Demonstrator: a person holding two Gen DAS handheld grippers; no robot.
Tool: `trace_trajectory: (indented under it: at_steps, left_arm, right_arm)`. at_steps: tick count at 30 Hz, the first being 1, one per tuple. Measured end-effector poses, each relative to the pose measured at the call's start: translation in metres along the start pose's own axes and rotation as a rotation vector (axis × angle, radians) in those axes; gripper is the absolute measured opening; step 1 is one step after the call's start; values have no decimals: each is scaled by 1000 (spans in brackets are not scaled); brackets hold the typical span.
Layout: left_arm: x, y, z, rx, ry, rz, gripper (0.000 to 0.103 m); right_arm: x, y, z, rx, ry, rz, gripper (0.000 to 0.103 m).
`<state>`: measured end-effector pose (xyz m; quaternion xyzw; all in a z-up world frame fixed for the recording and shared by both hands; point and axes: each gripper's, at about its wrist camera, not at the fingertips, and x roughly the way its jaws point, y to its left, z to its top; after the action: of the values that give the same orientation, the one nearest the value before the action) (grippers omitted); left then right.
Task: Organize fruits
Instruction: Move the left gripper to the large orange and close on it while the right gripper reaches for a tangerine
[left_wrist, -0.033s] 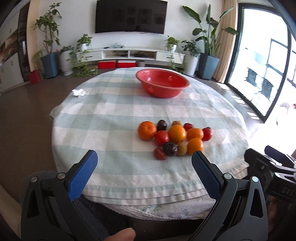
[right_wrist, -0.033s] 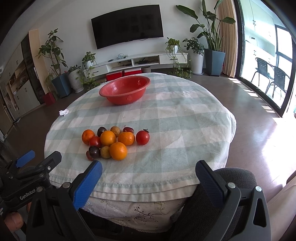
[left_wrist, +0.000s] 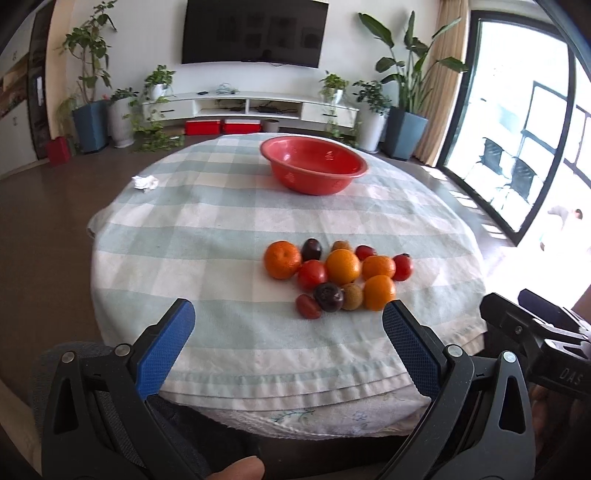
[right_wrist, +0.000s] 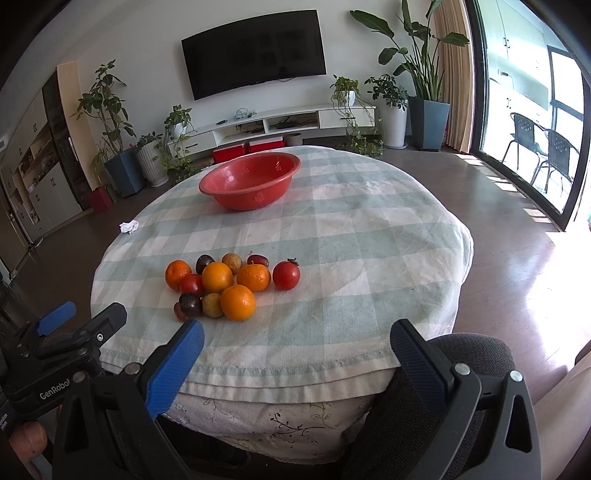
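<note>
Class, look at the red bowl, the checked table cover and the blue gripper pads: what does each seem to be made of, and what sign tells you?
Red bowl: probably plastic; smooth, uniform, slightly glossy, thin rim.
Table cover: woven cloth, matte; creases and a stitched hem.
Blue pads: likely rubber or textured plastic; fine cross-hatch surface.

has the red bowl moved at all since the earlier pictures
No. The red bowl sits on the same checks of the tablecloth, equally far from the crumpled tissue and the fruit pile.

A cluster of oranges, tomatoes and plums (right_wrist: 225, 286) lies on the checked tablecloth (right_wrist: 351, 258), well short of the empty red bowl (right_wrist: 251, 181).
</note>
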<state>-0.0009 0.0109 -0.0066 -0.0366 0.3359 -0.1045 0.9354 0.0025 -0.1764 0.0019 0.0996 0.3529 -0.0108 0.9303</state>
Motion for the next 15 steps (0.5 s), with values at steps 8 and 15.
trace_trajectory:
  at_steps: [8,15]
  left_arm:
    - [28,4,-16,-35,134,-68,103]
    - [40,-3,-11,53,184,-68,103]
  right_arm:
    - [2,-15,6,79,-38,58,103]
    - [12,-22,8,74,-9,99,103]
